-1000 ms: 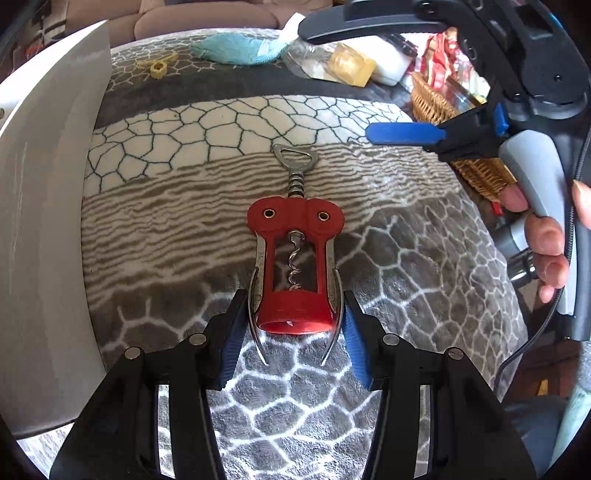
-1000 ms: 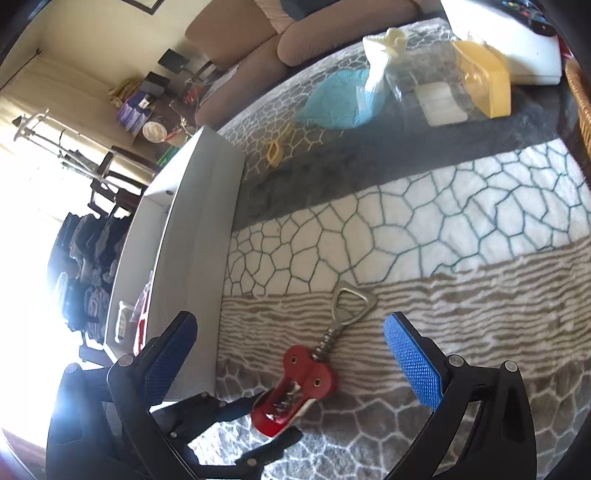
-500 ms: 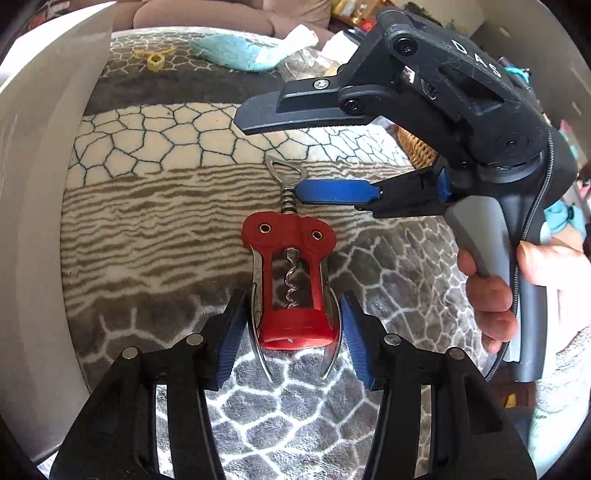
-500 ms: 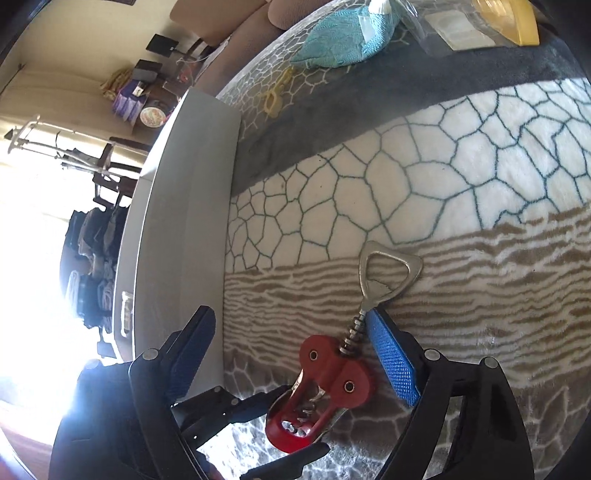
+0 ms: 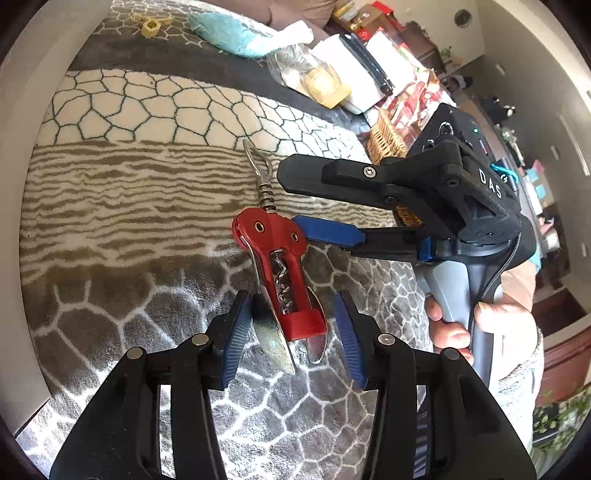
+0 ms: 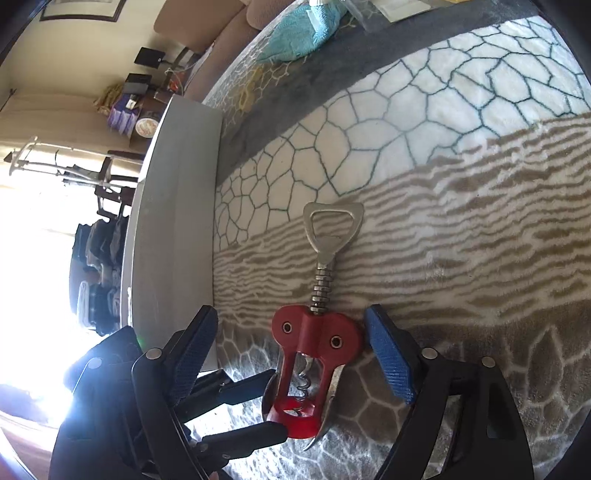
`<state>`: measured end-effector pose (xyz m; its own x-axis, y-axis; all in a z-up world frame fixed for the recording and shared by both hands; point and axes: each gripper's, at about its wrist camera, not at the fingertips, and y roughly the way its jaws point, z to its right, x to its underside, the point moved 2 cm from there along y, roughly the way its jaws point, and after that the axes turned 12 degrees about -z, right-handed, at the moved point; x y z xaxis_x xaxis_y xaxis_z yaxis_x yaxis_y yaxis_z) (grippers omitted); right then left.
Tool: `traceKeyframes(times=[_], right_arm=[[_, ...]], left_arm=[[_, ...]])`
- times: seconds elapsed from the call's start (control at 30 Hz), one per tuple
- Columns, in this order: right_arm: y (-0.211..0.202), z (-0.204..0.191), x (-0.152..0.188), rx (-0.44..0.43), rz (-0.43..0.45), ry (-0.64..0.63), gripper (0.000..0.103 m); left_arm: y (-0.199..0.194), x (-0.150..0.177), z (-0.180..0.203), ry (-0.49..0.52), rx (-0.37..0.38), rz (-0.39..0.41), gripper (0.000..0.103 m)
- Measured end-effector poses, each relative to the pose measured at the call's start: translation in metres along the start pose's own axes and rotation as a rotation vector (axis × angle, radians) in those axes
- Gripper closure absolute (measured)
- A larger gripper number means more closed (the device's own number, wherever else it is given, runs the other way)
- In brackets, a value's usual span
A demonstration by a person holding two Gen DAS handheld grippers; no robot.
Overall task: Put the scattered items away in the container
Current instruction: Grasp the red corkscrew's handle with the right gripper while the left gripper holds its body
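A red winged corkscrew (image 5: pixel 277 254) with a metal opener handle lies on the patterned blanket, turned partly onto its side. My left gripper (image 5: pixel 291 295) straddles its base. The jaws are closing: the left pad meets a metal wing, and a sliver of blanket shows before the right pad. My right gripper (image 6: pixel 291 312) reaches in from the right with jaws wide and closing. Its right blue pad (image 6: pixel 384 350) touches the red head (image 6: pixel 317 336), while the other finger stands well clear. The white container (image 6: pixel 173 221) stands on the left.
At the blanket's far end lie a teal cloth (image 5: pixel 229 33), a small yellow piece (image 5: pixel 150 26) and a clear bag with a yellow block (image 5: pixel 321 85). A wicker basket (image 5: pixel 388 136) sits beyond the right edge. A hand (image 5: pixel 454 325) holds the right gripper's handle.
The right gripper has come down and in from the right to the corkscrew's head, its jaws narrowing. The corkscrew has tipped and swung slightly. The left gripper stayed at the base.
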<state>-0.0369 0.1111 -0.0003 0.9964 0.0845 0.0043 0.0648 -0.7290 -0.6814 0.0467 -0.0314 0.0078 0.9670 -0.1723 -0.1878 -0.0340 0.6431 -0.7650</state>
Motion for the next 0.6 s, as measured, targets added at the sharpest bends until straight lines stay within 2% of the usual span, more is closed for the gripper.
traceKeyframes(times=[0.13, 0.23, 0.33, 0.43, 0.5, 0.57, 0.6], right_arm=[[0.003, 0.007, -0.002, -0.126, -0.007, 0.039, 0.021], [0.001, 0.002, -0.001, -0.087, -0.009, 0.023, 0.021], [0.000, -0.003, 0.001, -0.057, -0.014, 0.004, 0.020], [0.001, 0.004, 0.003, -0.118, -0.020, 0.039, 0.020], [0.001, 0.008, 0.004, -0.162, -0.019, 0.060, 0.020], [-0.004, 0.009, 0.004, -0.186, -0.012, 0.066, 0.018], [-0.006, 0.009, 0.004, -0.192, -0.009, 0.063, 0.018]], left_arm=[[0.003, -0.003, 0.005, 0.031, -0.053, 0.004, 0.060], [0.006, -0.003, 0.010, 0.055, -0.088, 0.008, 0.056], [0.007, -0.003, 0.013, 0.054, -0.060, 0.007, 0.054], [0.014, -0.006, 0.019, 0.075, -0.070, 0.008, 0.055], [0.016, -0.006, 0.024, 0.099, -0.121, 0.013, 0.061], [0.016, -0.006, 0.027, 0.118, -0.164, 0.033, 0.077], [0.016, -0.006, 0.028, 0.124, -0.170, 0.042, 0.080]])
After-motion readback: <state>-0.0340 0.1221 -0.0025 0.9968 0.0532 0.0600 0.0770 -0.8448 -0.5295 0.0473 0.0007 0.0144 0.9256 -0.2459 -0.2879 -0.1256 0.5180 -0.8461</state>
